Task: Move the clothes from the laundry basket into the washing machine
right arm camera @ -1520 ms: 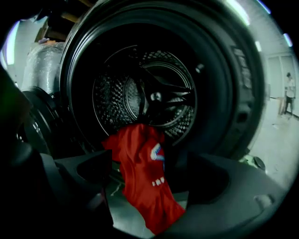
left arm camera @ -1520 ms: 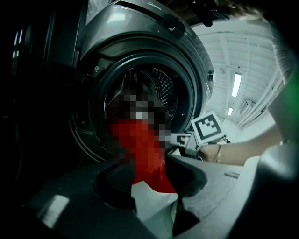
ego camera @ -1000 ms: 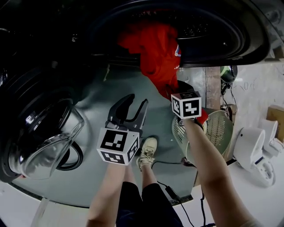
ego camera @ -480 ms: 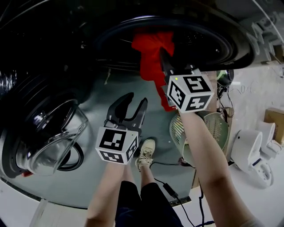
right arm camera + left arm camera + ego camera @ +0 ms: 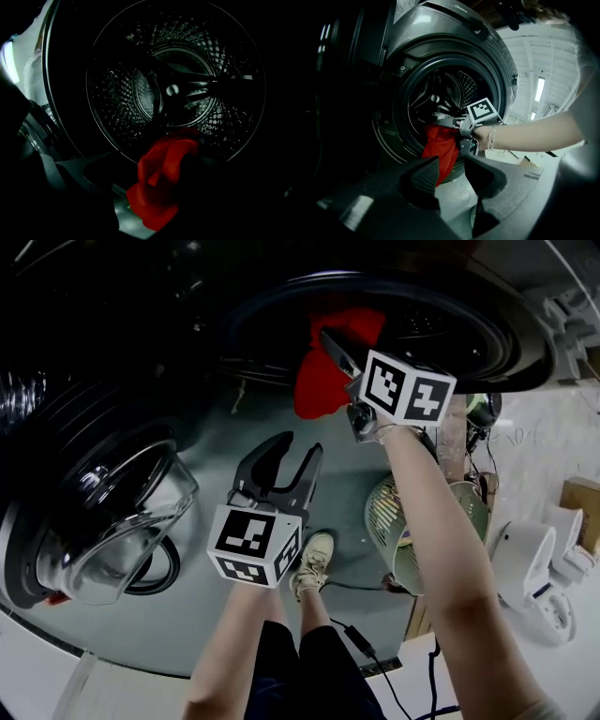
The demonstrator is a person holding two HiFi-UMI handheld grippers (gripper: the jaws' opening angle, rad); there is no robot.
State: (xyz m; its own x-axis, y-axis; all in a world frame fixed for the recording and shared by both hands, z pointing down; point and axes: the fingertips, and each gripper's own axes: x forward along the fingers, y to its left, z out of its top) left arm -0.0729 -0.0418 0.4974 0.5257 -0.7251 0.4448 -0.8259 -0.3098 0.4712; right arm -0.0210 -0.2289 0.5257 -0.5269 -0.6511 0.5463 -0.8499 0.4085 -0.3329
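With my right tongs (image 5: 330,339) clenched on the red garment (image 5: 322,382), I must push it deep into the drum (image 5: 117,93) before letting go; my left tongs (image 5: 282,461) hang released and empty.

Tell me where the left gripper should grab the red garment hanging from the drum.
Probably the loose tail of the red garment drooping over the door rim; come from below and in front. It hangs free there, while the right gripper pinches its top.

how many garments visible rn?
1: the red garment, held by the right gripper at the mouth of the washing machine, hanging over its rim. Laundry basket partly hidden by the arm.
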